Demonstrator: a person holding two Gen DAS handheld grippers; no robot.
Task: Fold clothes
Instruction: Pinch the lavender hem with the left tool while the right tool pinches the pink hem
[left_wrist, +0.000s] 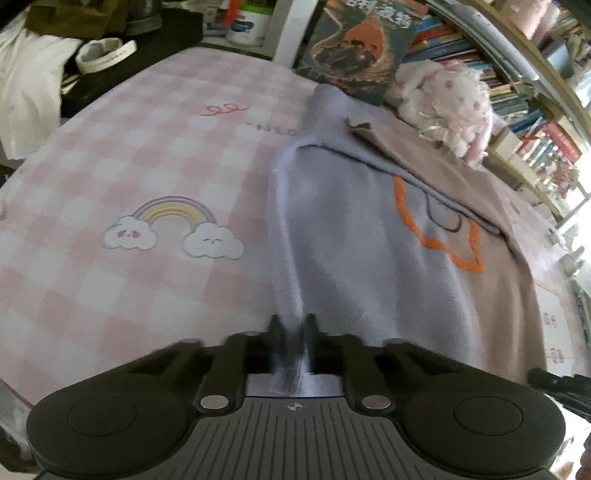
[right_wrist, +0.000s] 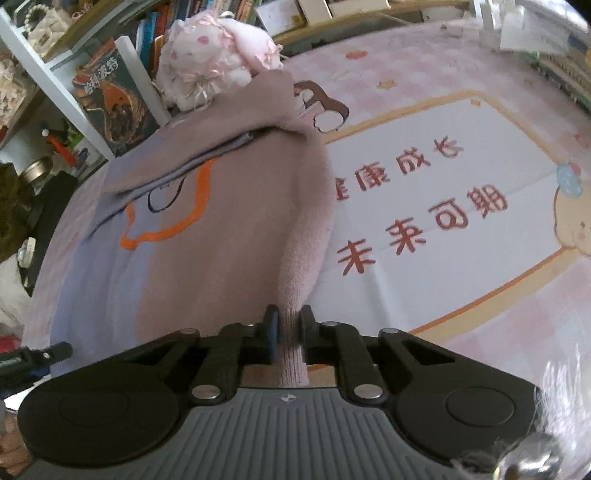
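Sweater (left_wrist: 351, 236) partly folded: sleeves lie across chest, beside plush toy (left_wrist: 447, 107). Left claw (left_wrist: 293, 328), right claw (right_wrist: 288, 325) each pinching hem; lengthwise fold seemingly left.

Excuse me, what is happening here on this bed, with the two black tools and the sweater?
A person is folding a sweater on a bed with a pink checked sheet, using a handheld gripper in each hand. The left gripper is shut on the lilac side of the hem, and the right gripper is shut on the pinkish-brown side. The sleeves already lie folded across the chest, over the orange outline design. A plush toy sits beyond the collar.
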